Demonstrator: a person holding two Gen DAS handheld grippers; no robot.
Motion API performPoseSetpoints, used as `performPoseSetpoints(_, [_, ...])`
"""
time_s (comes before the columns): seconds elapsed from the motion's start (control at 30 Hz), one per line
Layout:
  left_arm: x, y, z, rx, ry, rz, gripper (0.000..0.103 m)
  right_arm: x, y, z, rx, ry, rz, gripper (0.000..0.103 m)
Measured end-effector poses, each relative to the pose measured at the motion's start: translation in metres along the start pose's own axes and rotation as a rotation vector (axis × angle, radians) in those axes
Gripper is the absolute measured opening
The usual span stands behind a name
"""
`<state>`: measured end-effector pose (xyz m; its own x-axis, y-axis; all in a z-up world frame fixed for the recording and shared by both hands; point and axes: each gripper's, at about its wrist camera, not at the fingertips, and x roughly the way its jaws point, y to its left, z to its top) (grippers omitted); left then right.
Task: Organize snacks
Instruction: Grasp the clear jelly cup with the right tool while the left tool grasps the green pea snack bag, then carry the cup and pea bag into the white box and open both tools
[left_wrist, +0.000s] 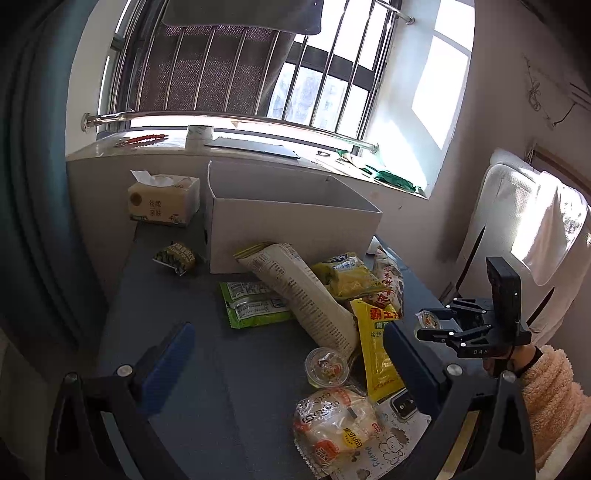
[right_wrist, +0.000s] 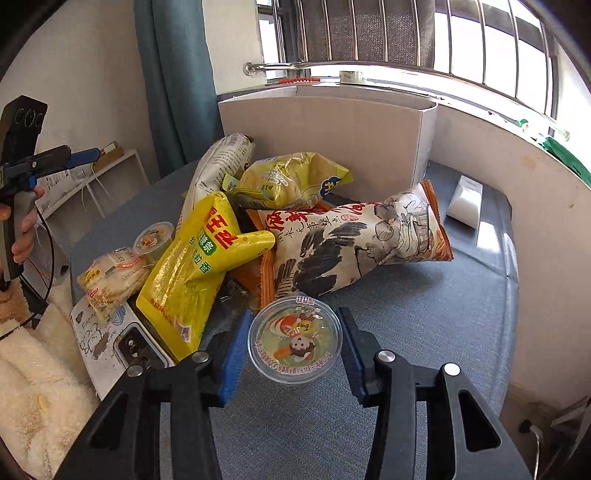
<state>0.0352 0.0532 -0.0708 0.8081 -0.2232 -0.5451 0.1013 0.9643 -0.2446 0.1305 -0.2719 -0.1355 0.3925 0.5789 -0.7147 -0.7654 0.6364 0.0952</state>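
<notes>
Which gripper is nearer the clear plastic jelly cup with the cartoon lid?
Right. The right gripper straddles the clear plastic jelly cup with the cartoon lid, open fingers on both sides. The left gripper hangs open across the snack pile, nearer a second cup.

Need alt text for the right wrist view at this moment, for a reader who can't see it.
The right gripper, open, brackets a round jelly cup on a grey table, its blue fingers either side with gaps showing. Behind it lies a heap of snack bags, including a yellow bag, before an open cardboard box under a barred window.
</notes>
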Motion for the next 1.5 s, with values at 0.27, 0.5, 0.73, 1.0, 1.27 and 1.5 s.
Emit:
performPoseSetpoints(0.27, [0.047, 0.043, 0.018, 0.01, 0.051, 0.078, 0.103, -0.049, 0.033, 0.012, 0.093, -0.116, -0.029, 0.05])
performPoseSetpoints(0.5, [0.141, 0.116, 0.048, 0.033, 0.193, 0.134, 0.103, -0.058, 0.051, 0.006, 0.203, -0.171, -0.023, 0.05])
performPoseSetpoints(0.73, [0.201, 0.152, 0.068, 0.065, 0.29, 0.101, 0.101, -0.049, 0.052, -0.002, 0.246, -0.142, -0.014, 0.05])
performPoseSetpoints(1.0, [0.19, 0.143, 0.062, 0.14, 0.286, 0.106, 0.06, -0.043, 0.047, 0.003, 0.261, -0.131, -0.01, 0.05])
performPoseSetpoints(1.27, [0.109, 0.118, 0.078, 0.095, 0.08, 0.038, 0.049, -0.039, 0.046, 0.033, 0.243, -0.17, -0.018, 0.05])
performPoseSetpoints(1.5, [0.081, 0.075, 0.125, 0.096, -0.031, -0.044, 0.049, -0.035, 0.037, 0.101, 0.199, -0.231, -0.049, 0.05])
